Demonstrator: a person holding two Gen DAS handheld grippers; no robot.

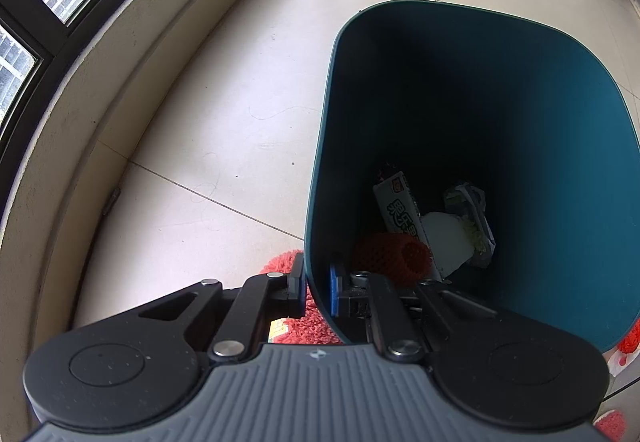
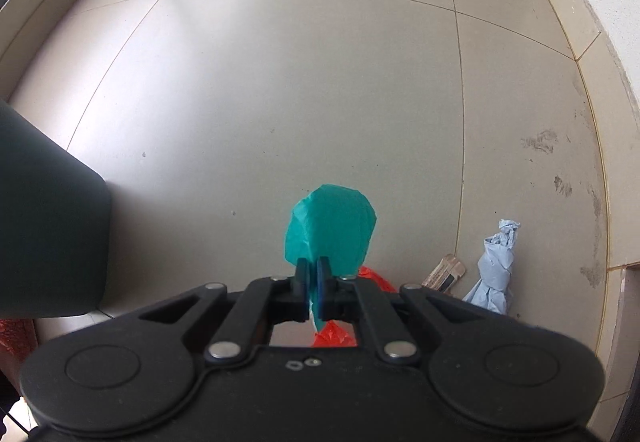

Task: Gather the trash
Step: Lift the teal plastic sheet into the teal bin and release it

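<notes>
Your left tongs (image 1: pixel 318 288) are clamped on the bin (image 1: pixel 460 145) wall, wrappers already inside. Right of the bin, your right tongs (image 2: pixel 313 282) pinch a teal wad (image 2: pixel 332 226) above the floor (image 2: pixel 280 81).

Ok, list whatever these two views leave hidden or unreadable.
- Left wrist view: the bin's upper inside is in deep shadow; the left gripper, clamped on its rim, covers the near floor of the bin.
- Left wrist view: the printed carton is part buried by the red foam net; its text is too small.
- Right wrist view: the right gripper hides the lower end of the teal scrap and most of the red plastic.
</notes>
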